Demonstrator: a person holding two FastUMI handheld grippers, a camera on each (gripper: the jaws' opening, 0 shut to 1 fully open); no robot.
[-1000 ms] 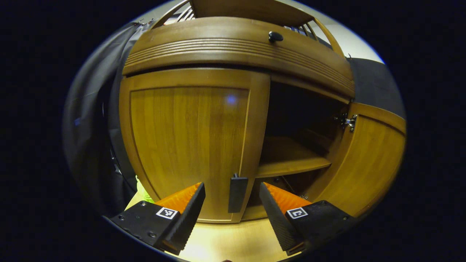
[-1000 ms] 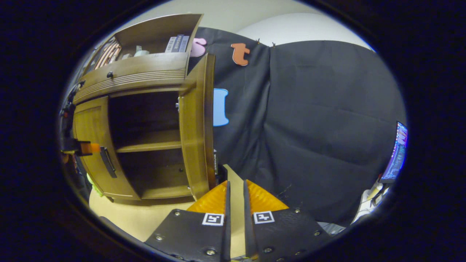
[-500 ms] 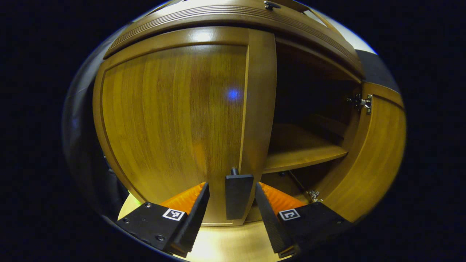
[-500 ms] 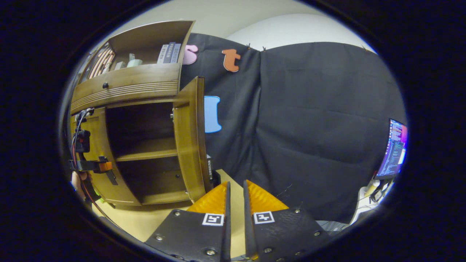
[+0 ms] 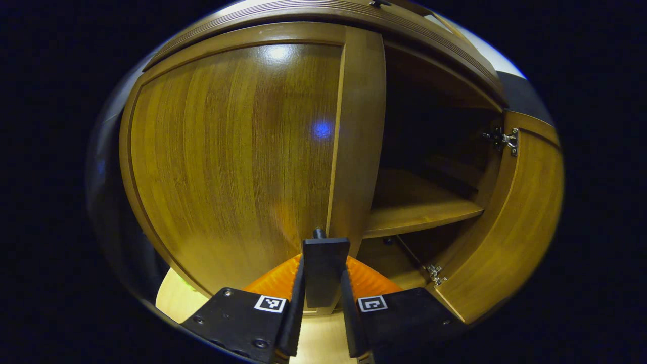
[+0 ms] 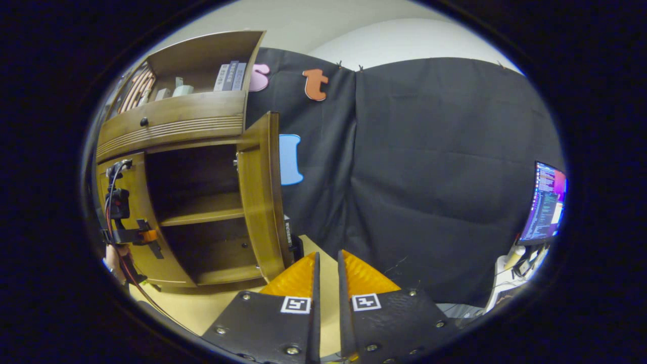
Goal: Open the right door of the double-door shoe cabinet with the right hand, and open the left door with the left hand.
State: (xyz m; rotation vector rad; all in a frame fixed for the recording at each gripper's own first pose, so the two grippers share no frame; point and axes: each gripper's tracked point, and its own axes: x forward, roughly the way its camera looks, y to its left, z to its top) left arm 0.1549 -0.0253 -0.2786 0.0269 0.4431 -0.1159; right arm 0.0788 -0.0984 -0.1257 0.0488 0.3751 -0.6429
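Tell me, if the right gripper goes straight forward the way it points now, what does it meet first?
Probably the black cloth wall. The right gripper, shut and empty, points past the open right door on its left, over bare floor. Depth is unclear.

Left gripper (image 5: 322, 303): fingers pressed together on the dark door handle (image 5: 325, 270), level, pointed at the cabinet front.
Right gripper (image 6: 326, 298): fingers drawn nearly together, gripping nothing, held low.
Hand (image 6: 112, 257): partly seen behind the left gripper.
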